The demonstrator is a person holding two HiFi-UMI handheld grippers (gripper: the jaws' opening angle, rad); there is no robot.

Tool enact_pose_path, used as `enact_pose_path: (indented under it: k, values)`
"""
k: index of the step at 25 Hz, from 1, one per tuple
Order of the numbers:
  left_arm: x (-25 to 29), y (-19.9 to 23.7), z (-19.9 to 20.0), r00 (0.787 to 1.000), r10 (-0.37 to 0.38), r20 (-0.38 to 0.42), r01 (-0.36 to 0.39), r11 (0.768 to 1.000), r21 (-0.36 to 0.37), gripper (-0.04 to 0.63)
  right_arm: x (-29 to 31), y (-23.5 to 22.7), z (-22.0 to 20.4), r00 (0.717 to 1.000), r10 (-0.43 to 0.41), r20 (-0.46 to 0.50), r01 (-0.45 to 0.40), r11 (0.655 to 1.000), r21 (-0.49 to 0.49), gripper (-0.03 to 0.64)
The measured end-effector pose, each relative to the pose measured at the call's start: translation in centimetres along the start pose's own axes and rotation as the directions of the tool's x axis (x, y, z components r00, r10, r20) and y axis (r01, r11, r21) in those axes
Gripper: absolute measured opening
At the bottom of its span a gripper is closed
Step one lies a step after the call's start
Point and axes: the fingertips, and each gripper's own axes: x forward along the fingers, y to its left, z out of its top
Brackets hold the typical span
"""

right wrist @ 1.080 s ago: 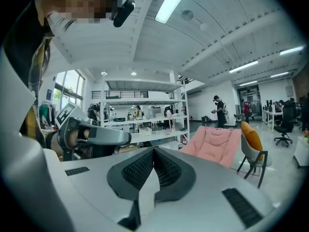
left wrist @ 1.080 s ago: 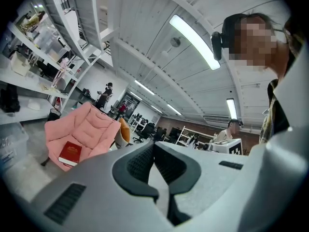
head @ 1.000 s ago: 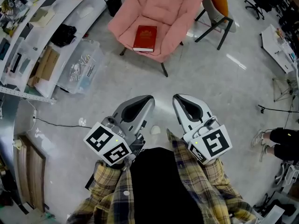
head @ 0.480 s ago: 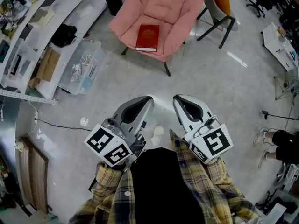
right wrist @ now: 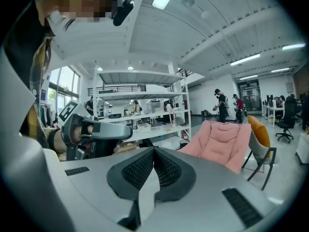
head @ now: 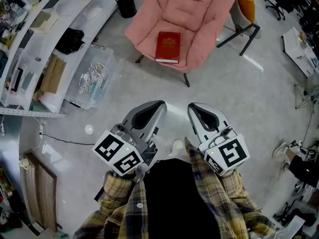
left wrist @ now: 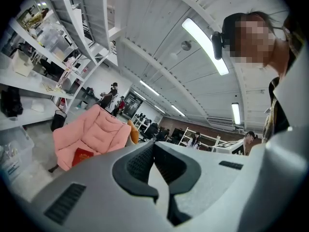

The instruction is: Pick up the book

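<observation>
A red book (head: 168, 47) lies flat on the seat of a pink armchair (head: 199, 14) ahead of me; the left gripper view shows the book (left wrist: 82, 155) small and far off on that chair (left wrist: 91, 134). My left gripper (head: 158, 105) and right gripper (head: 192, 106) are held side by side close to my body, well short of the chair. Both are shut with nothing between their jaws. In the right gripper view the pink chair (right wrist: 223, 144) stands to the right of the jaws (right wrist: 153, 151), and the book is hidden there.
White shelving (head: 45, 39) runs along the left with a clear plastic bin (head: 89, 78) on the floor before it. A black waste bin (head: 125, 4) stands beside the chair. An orange chair (head: 244, 4) is behind it. A person's shoes (head: 284, 151) show at the right edge.
The chair and book have come lower and a little to the right in the head view, so I have moved toward them. Both grippers stay shut and side by side.
</observation>
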Motion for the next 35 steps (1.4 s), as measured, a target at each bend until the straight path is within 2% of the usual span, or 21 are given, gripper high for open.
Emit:
enact_pose_path:
  k: [7,13,20,26,31,35]
  values:
    - [-0.9,7.6,4.3,1.000,0.005,-0.012,-0.005,1.000,-0.006,0.006,7.6,-0.2,1.6,0.999,-0.037,-0.016,0.037,0.999,0.009,0.018]
    - [-1.6,11.9,6.3,0.999,-0.011,-0.042,0.011,1.000,-0.010,0.006,11.7,-0.4,2.2,0.996,-0.088,-0.030,0.089,0.996,0.027,0.018]
    - [-0.8,14.6,6.4,0.996,-0.035,-0.077,0.032,0.999,-0.041,0.006,13.1,-1.0,1.2,0.988,-0.140,-0.069,0.144,0.988,0.062,0.018]
    - [2.1,15.9,6.4,0.994,-0.046,-0.103,0.042,0.998,-0.049,0.006,13.6,-3.8,0.8,0.980,-0.178,-0.085,0.185,0.978,0.095,0.018]
    - [5.7,16.8,7.5,0.995,-0.035,-0.090,0.032,0.999,-0.038,0.005,14.7,-7.6,1.4,0.982,-0.171,-0.079,0.178,0.980,0.094,0.018]
    - [9.5,17.7,8.9,0.997,-0.020,-0.076,0.018,1.000,-0.021,0.005,16.2,-11.3,2.6,0.988,-0.137,-0.065,0.142,0.988,0.069,0.018]
